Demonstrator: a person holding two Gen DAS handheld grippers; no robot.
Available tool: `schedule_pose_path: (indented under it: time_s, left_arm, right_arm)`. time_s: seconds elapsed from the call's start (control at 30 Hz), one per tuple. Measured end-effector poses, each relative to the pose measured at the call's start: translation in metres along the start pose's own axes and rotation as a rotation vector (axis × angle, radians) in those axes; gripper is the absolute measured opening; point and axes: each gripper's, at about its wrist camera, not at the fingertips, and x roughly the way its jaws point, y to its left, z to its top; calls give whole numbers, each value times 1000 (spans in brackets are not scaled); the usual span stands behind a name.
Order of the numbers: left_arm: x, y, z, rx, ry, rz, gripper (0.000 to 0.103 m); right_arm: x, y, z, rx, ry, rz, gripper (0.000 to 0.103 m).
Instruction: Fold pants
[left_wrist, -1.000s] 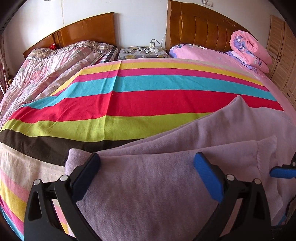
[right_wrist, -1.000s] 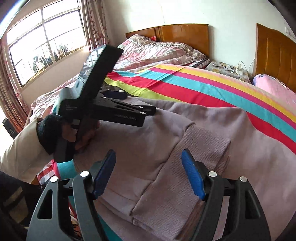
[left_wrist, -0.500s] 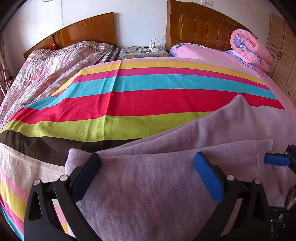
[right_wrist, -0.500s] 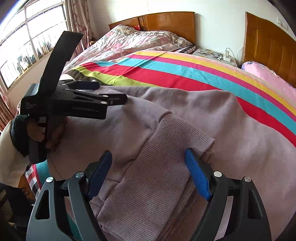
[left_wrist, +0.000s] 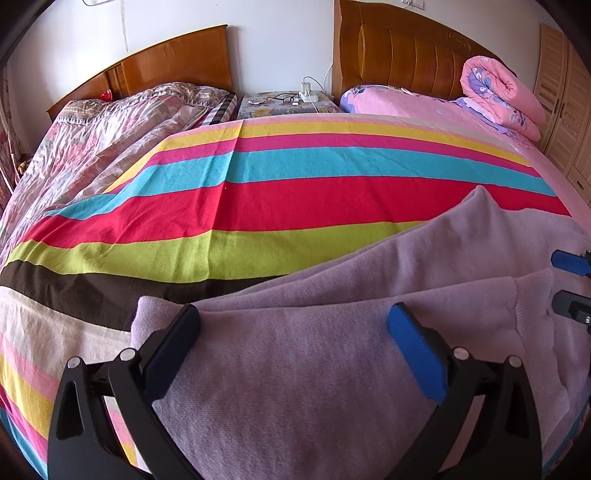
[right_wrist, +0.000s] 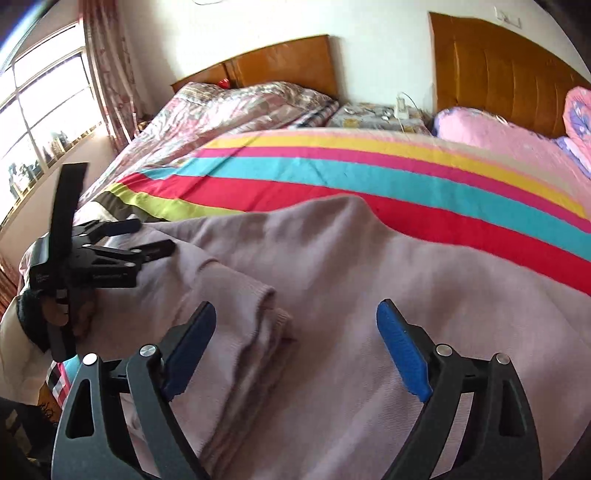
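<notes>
1. Left wrist view, 9 o'clock: a striped blanket (left_wrist: 258, 199) covers the bed, its bands running across the frame. A crumpled floral quilt (left_wrist: 110, 129) lies at 10 o'clock under a wooden headboard (left_wrist: 166, 59).
2. Centre, 12 o'clock: a nightstand (left_wrist: 284, 103) stands between the two headboards, with glasses and a white charger on top.
3. Centre, 6 o'clock: the left gripper (left_wrist: 295, 339) is spread wide with nothing pinched. The pants (left_wrist: 295, 387), pale lilac knit, lie on the blanket beneath and between its fingers. A folded layer's ribbed edge runs toward 3 o'clock.
4. Right, 1 o'clock: a rolled pink quilt (left_wrist: 498, 92) sits on a pink sheet by the second headboard. A wardrobe (left_wrist: 565, 110) stands at 2 o'clock.
5. Right wrist view, 9 o'clock: the left gripper (right_wrist: 147, 236) is seen side-on over the pants' near edge, a hand (right_wrist: 74, 310) on its handle. A window (right_wrist: 40, 122) with a curtain is at 10 o'clock.
6. Centre, 6 o'clock: the right gripper (right_wrist: 295, 350) is spread, and its jaws have just been opening. They press on nothing. The pants (right_wrist: 369, 277) lie beneath, with the folded layers' cuff edge just inside the left finger.
7. The right wrist view is motion-blurred, so fine detail is unclear.
</notes>
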Motion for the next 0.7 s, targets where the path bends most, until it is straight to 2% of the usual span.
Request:
schedule_pose_path:
  time_s: [0.07, 0.1, 0.2, 0.3, 0.4, 0.47, 0.5, 0.57, 0.63, 0.7]
  left_arm:
    - [-14, 1, 0, -13, -48, -12, 102]
    - [-23, -1, 1, -8, -77, -38, 101]
    - [-43, -16, 13, 24, -118, -142, 102]
    - [-39, -47, 29, 136, -97, -196, 102]
    - [-13, -71, 33, 231, -28, -225, 102]
    - [13, -68, 27, 209, 38, -235, 102]
    - [24, -62, 25, 175, 76, -248, 102]
    - [27, -45, 27, 94, 63, -278, 102]
    - [35, -32, 28, 9, 80, -234, 101]
    - [37, -29, 30, -14, 78, -229, 101]
  right_arm:
    - [-2, -14, 2, 67, 0, 35, 86]
    - [-7, -15, 4, 62, -27, 44, 86]
    - [-16, -9, 20, -26, -85, -5, 86]
    - [-5, -3, 46, -74, -100, -3, 86]
    - [27, 3, 70, -122, -52, -37, 86]
    - [52, 5, 80, -147, -9, -26, 86]
    - [64, 8, 82, -171, 22, -52, 86]
    - [82, 10, 80, -251, 50, -127, 89]
    - [83, -5, 83, -186, 34, -76, 89]
    - [82, -20, 85, -103, 12, -102, 90]
